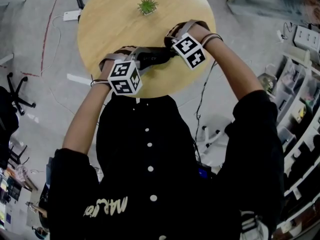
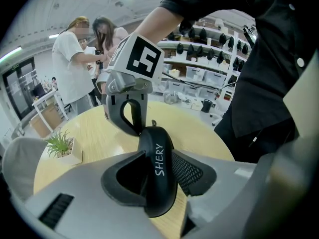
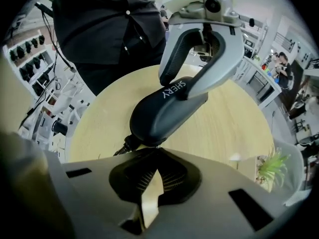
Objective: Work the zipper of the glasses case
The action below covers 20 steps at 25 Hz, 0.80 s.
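A black glasses case (image 1: 156,58) printed SHERY hangs just above the round wooden table (image 1: 105,19), near its front edge. My left gripper (image 2: 158,169) is shut on the case (image 2: 158,163), a pad pressed on each long side. In the right gripper view the case (image 3: 164,111) runs away from me, with the left gripper clamped round its far half. My right gripper (image 3: 150,152) points steeply down with its tips shut at the case's near end. The black zipper pull (image 3: 124,146) is pinched there, its tail sticking out to the left.
A small green plant (image 1: 147,5) in a white pot stands at the far side of the table. Two people (image 2: 79,59) stand beyond the table. Shelves (image 1: 300,99) line the right, and an office chair (image 1: 15,91) is on the floor at the left.
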Available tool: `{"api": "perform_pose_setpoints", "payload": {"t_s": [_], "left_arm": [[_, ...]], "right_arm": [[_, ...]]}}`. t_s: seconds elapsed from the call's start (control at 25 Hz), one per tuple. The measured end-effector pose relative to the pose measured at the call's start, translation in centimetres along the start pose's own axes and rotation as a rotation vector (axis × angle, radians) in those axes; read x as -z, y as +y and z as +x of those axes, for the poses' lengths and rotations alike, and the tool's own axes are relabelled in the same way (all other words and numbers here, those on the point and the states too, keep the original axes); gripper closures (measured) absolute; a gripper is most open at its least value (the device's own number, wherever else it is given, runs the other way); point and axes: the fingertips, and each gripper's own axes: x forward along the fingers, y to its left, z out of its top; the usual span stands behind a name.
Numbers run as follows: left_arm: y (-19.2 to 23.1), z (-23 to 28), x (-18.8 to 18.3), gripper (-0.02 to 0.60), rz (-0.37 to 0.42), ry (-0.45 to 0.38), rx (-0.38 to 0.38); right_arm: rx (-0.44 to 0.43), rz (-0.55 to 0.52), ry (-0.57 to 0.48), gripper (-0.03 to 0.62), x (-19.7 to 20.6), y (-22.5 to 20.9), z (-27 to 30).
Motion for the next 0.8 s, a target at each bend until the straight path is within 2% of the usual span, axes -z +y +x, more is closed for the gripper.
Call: {"api": "perform_pose_setpoints", "payload": {"t_s": [0.24, 0.56, 0.8], "left_arm": [[0.3, -0.1, 0.6, 0.420, -0.008, 0.016, -0.007], [0.3, -0.2, 0.7, 0.420, -0.013, 0.043, 0.002], [0.0, -0.2, 0.4, 0.420, 0.006, 0.070, -0.011]], "right_arm": [[0.044, 0.121, -0.016, 0.589, 0.3, -0.2, 0.0], [0.097, 0.226, -0.015, 0.589, 0.3, 1.1, 0.0], [0.127, 0.373, -0.004, 0.589, -0.1, 1.9, -0.3]]}}
